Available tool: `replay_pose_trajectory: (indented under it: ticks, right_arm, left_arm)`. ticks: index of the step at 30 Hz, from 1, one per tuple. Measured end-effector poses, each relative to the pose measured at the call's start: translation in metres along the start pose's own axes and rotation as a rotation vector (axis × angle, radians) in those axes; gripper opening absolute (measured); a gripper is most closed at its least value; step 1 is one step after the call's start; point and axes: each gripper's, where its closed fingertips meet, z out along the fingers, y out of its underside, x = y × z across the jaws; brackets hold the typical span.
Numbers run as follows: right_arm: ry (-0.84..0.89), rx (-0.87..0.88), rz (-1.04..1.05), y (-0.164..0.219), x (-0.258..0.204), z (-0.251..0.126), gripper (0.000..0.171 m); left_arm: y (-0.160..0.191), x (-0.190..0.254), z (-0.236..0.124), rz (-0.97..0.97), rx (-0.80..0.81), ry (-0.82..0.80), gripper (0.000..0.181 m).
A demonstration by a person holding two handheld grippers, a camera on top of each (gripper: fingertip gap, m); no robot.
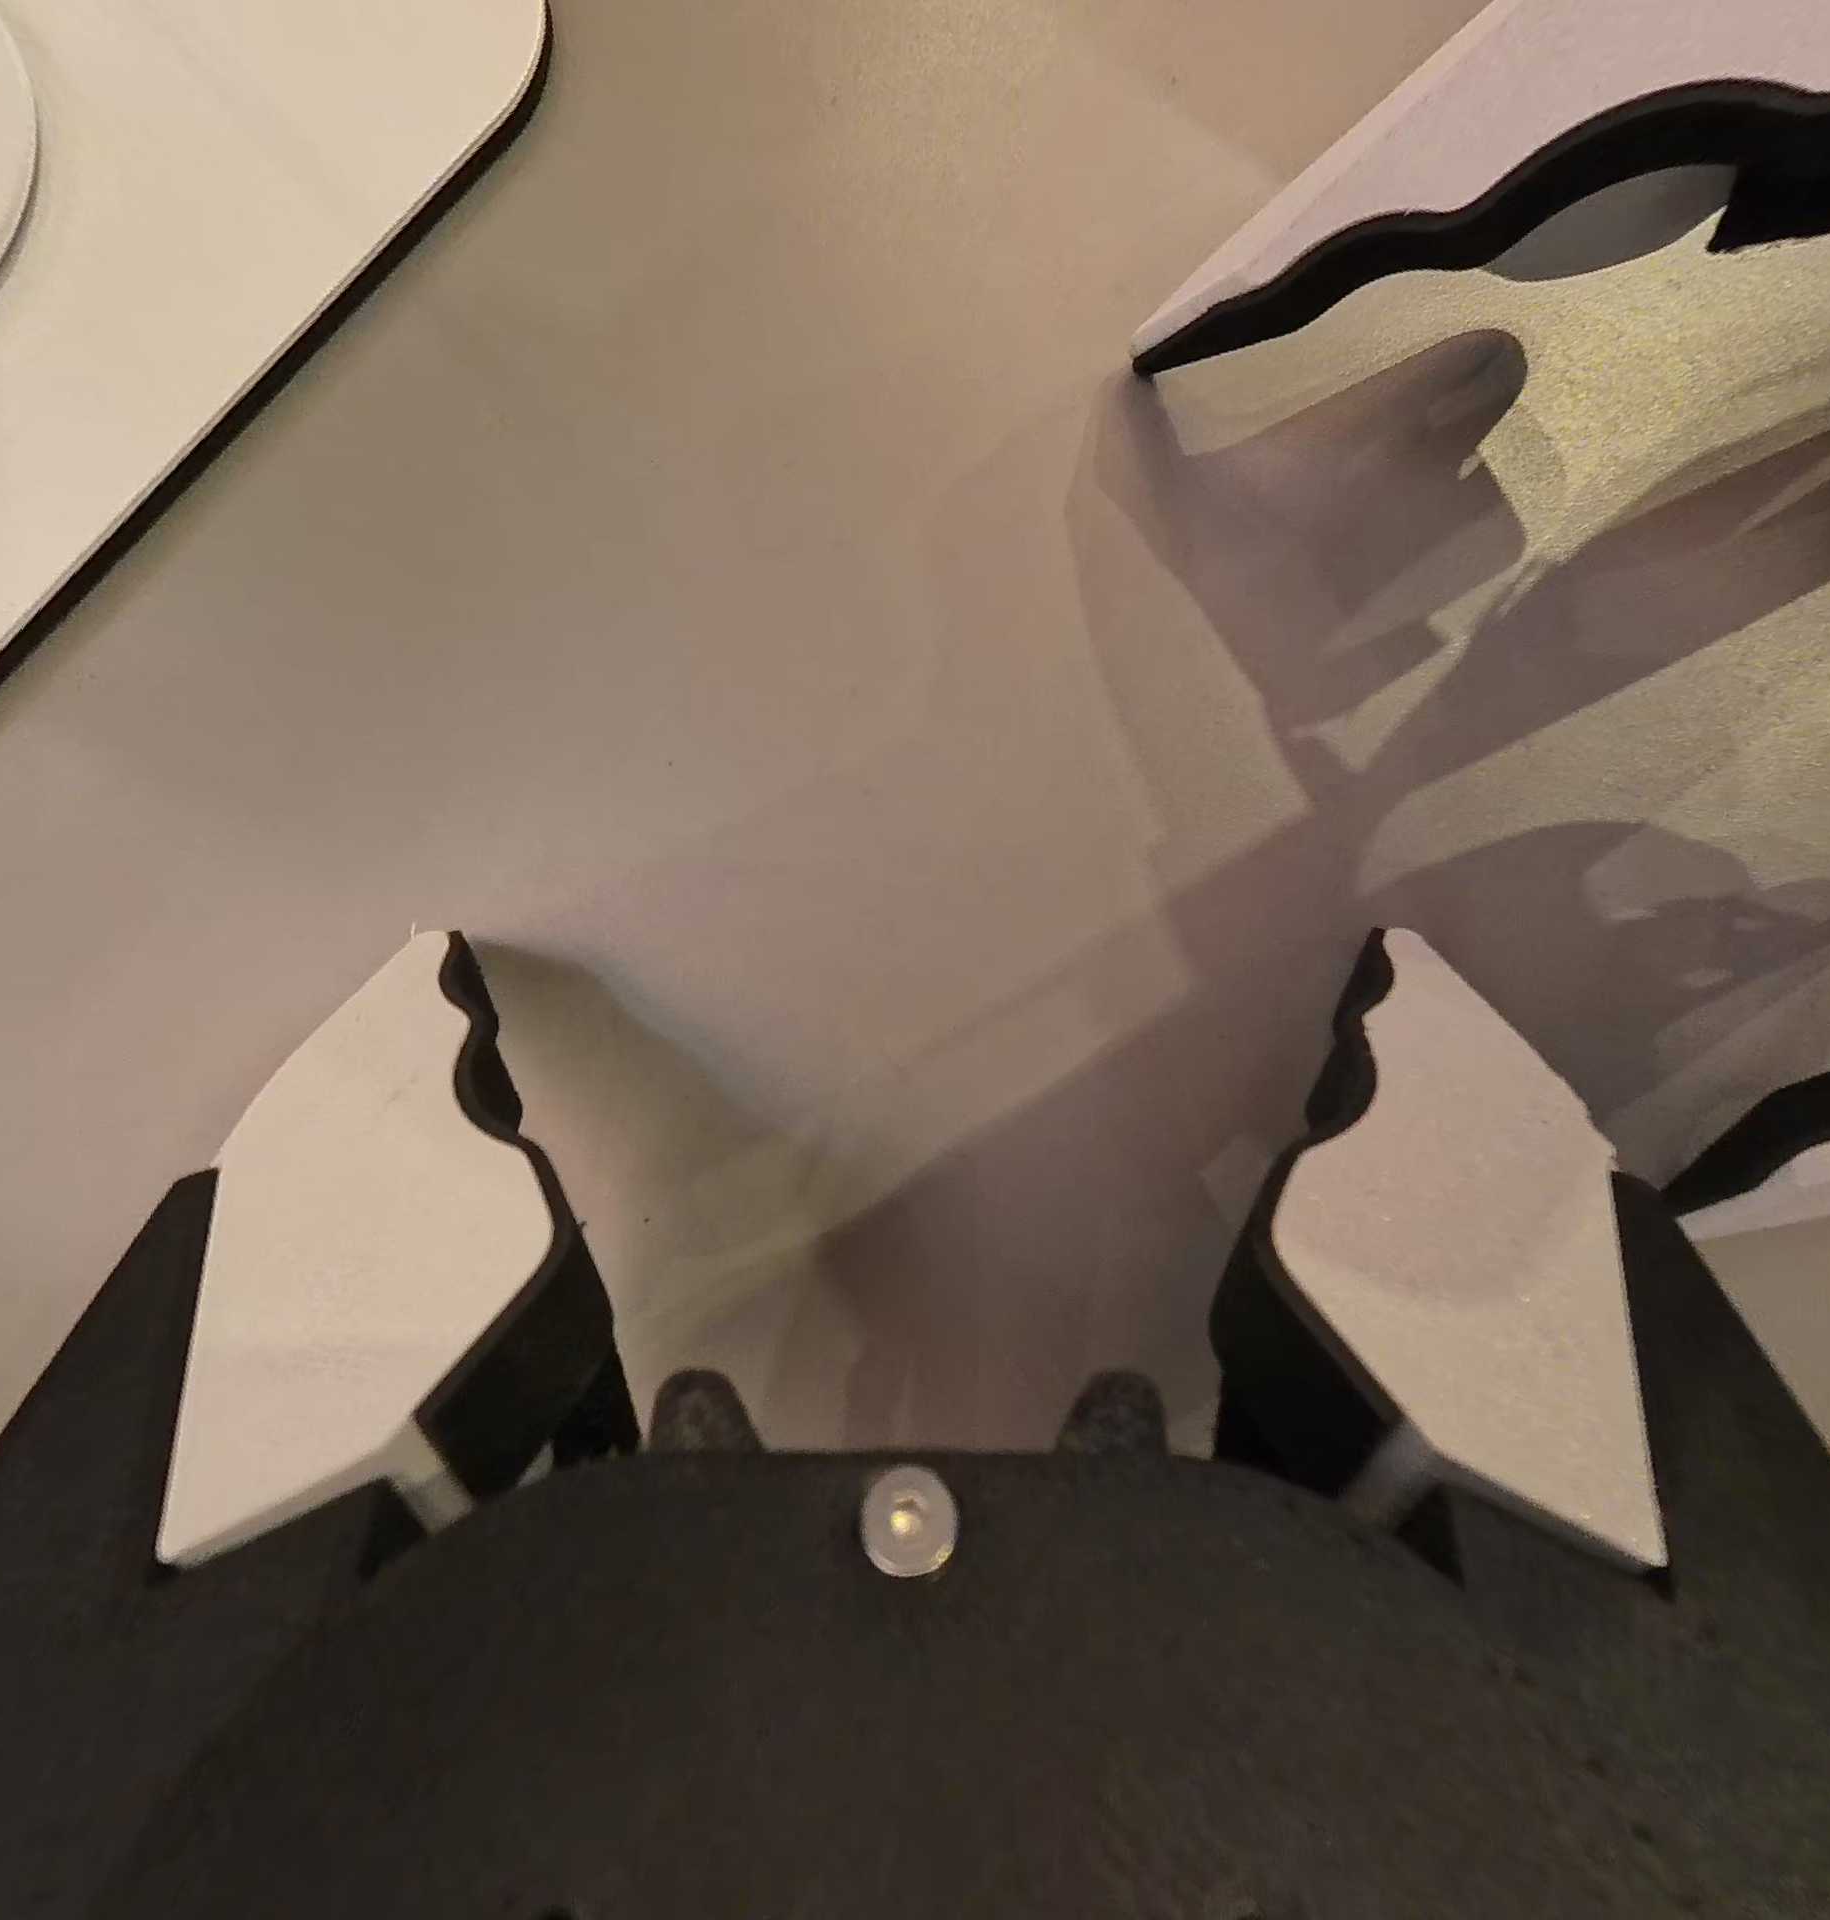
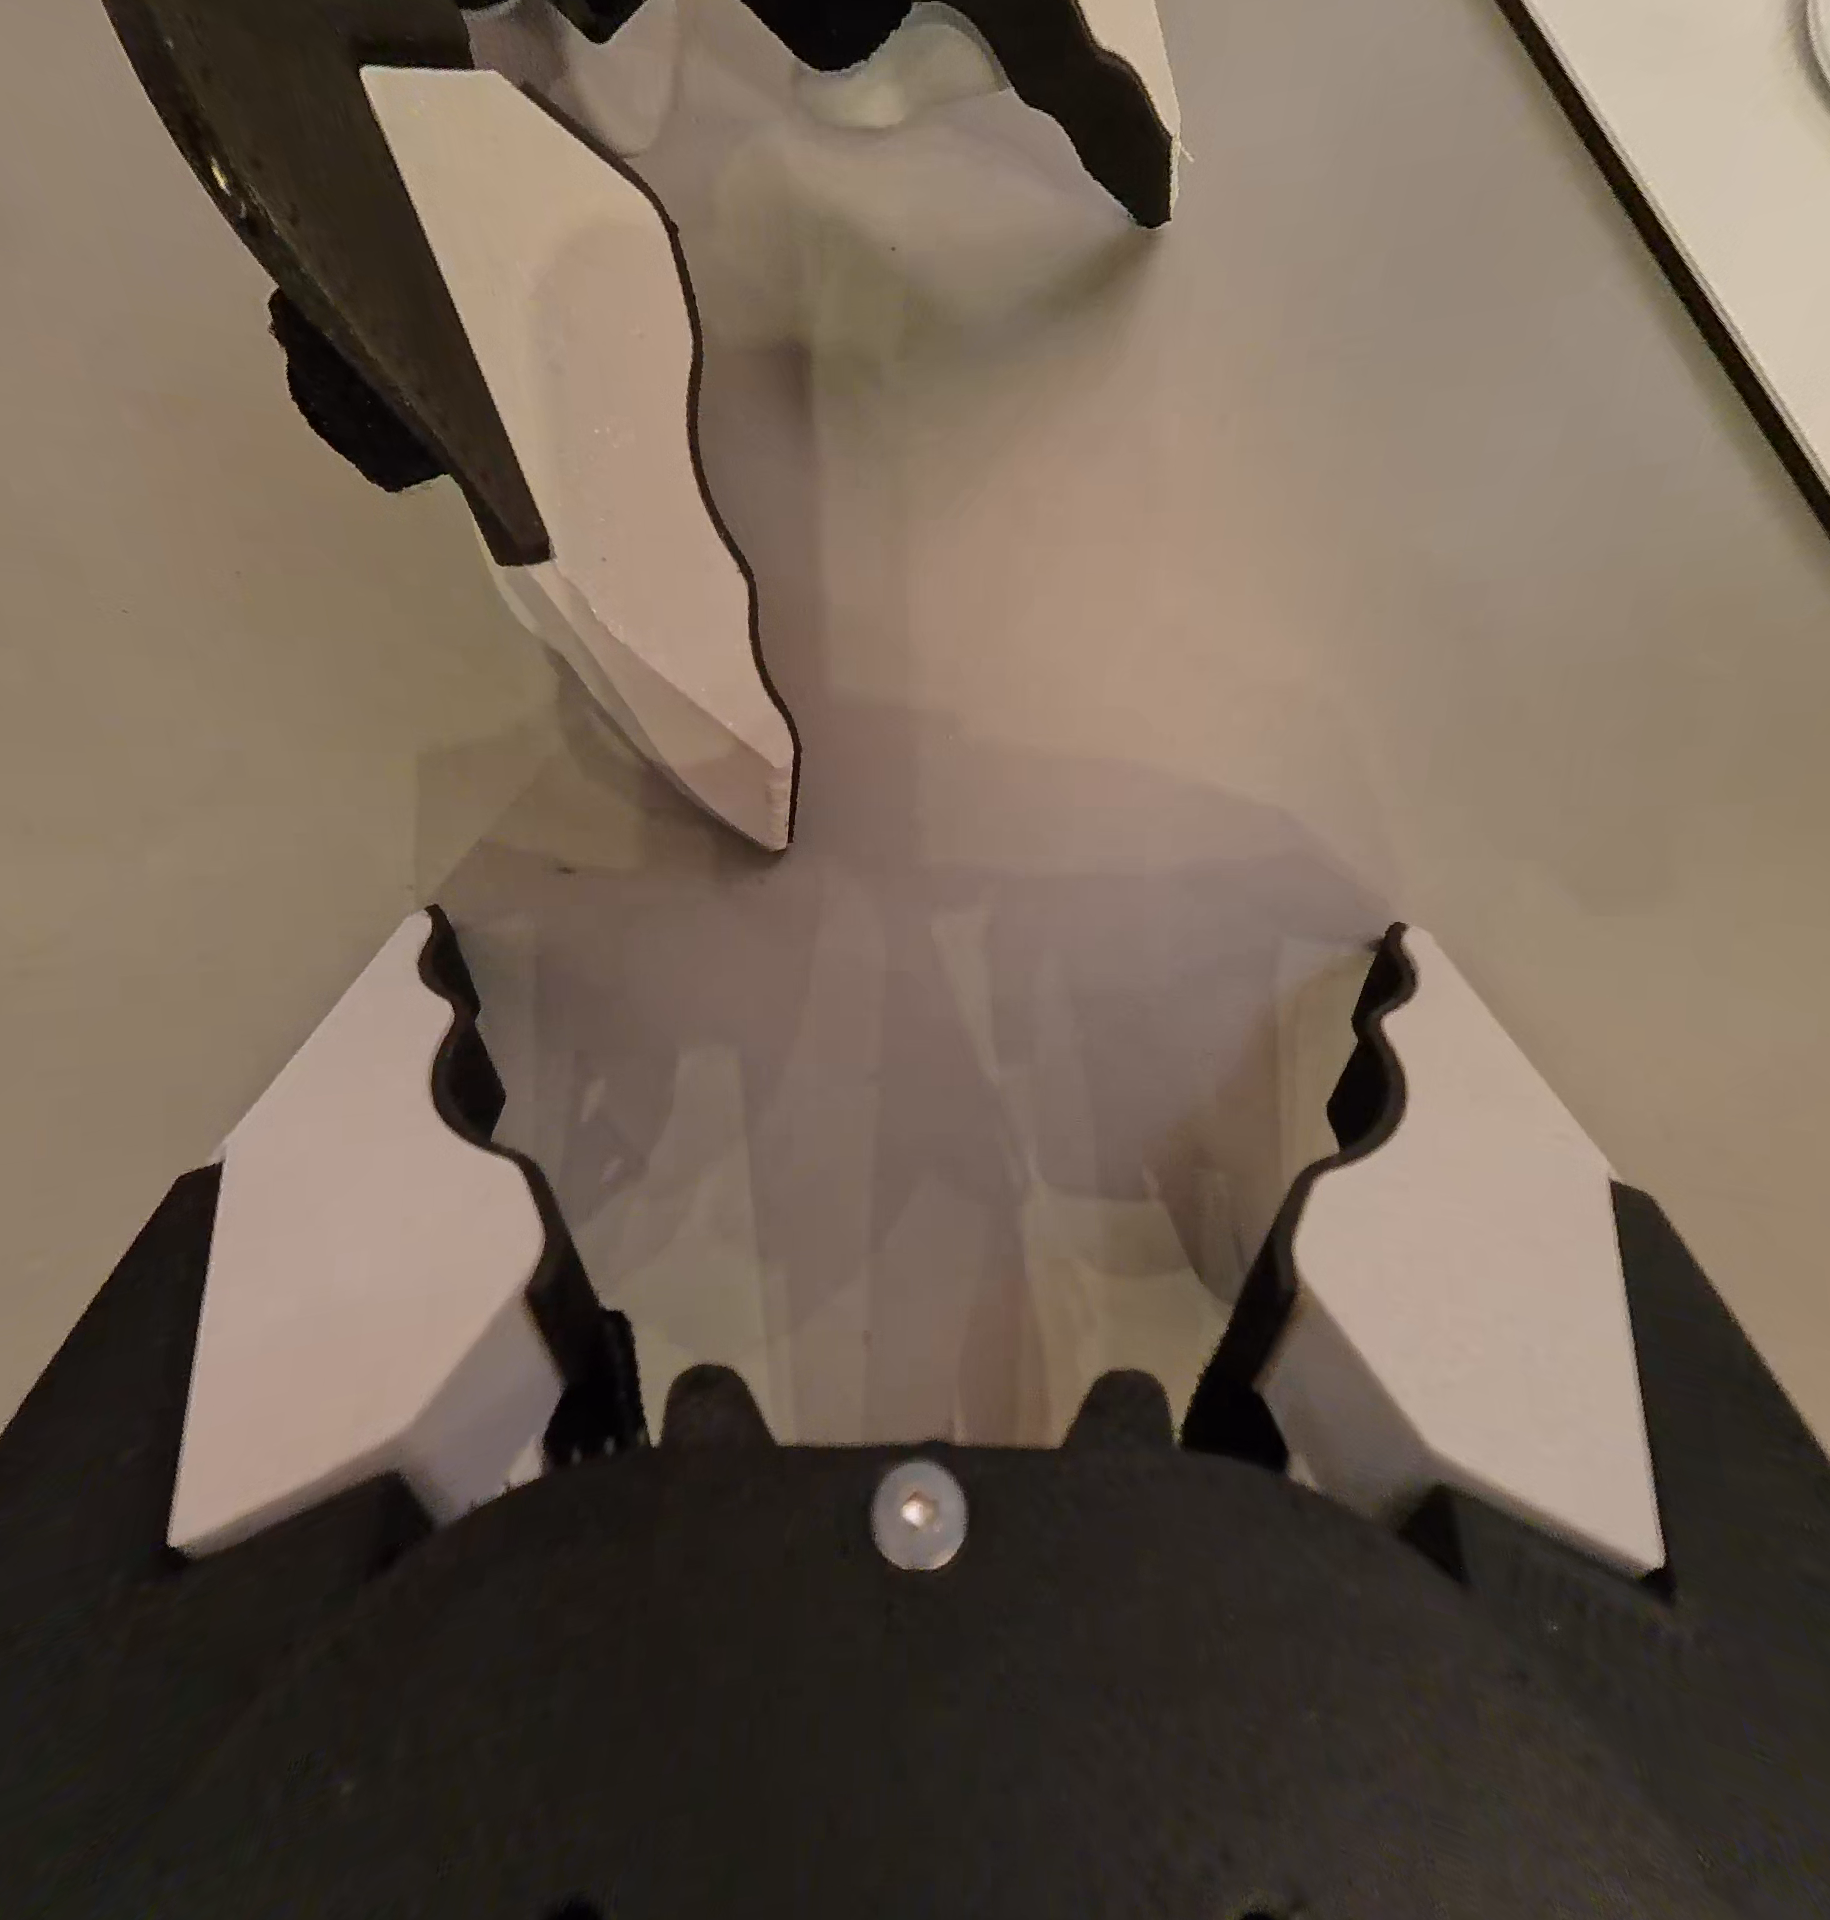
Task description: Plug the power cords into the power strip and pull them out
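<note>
While no cord or power strip shows anywhere near either tool, the left gripper [image 1: 916, 940] and right gripper [image 2: 911, 925] hover spread and empty over the bare table [image 1: 786, 520], tips nearly crossing, so they could knock together, a white board [image 2: 1721, 208] lying beyond.

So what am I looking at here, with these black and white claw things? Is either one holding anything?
Each picture comes from a camera mounted on a hand-held gripper, looking forward along its two white fingers. The first shows the left gripper, the second the right gripper. Both are open and hold nothing. They hover close over a plain pale table. Each camera also catches the other gripper's fingers nearby. The flat white thing with a dark edge at the corner of each view is only partly visible, so I cannot tell what it is. No cords or plugs show.
</note>
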Motion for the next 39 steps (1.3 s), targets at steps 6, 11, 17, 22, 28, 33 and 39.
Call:
replay_pose_trajectory:
  ticks: [6, 11, 17, 22, 28, 33, 39]
  right_arm:
    - [0.000, 0.000, 0.000, -0.0001, -0.0001, 0.0000, 0.159]
    - [0.000, 0.000, 0.000, -0.0002, -0.0001, -0.0001, 0.159]
    - [0.000, 0.000, 0.000, -0.0001, 0.0001, -0.0002, 0.159]
    - [0.000, 0.000, 0.000, -0.0002, 0.0004, -0.0002, 0.159]
    - [0.000, 0.000, 0.000, -0.0001, 0.0007, 0.0000, 0.159]
    - [0.003, 0.001, -0.001, 0.0009, 0.0024, 0.0002, 0.159]
    - [0.007, 0.003, -0.002, 0.0032, 0.0057, 0.0004, 0.159]
  left_arm:
    - [0.0000, 0.0002, -0.0001, 0.000, 0.000, 0.000, 0.145]
    - [0.0001, 0.0003, -0.0003, 0.000, 0.000, 0.000, 0.145]
    - [0.0001, 0.0005, -0.0004, 0.000, 0.000, 0.000, 0.145]
    - [0.0003, 0.0006, -0.0005, 0.000, 0.000, 0.000, 0.145]
    - [0.0003, 0.0007, -0.0005, 0.000, 0.000, 0.000, 0.145]
    - [0.0003, 0.0008, -0.0006, 0.000, 0.000, 0.000, 0.145]
    - [0.0003, 0.0009, -0.0007, 0.000, 0.000, 0.000, 0.145]
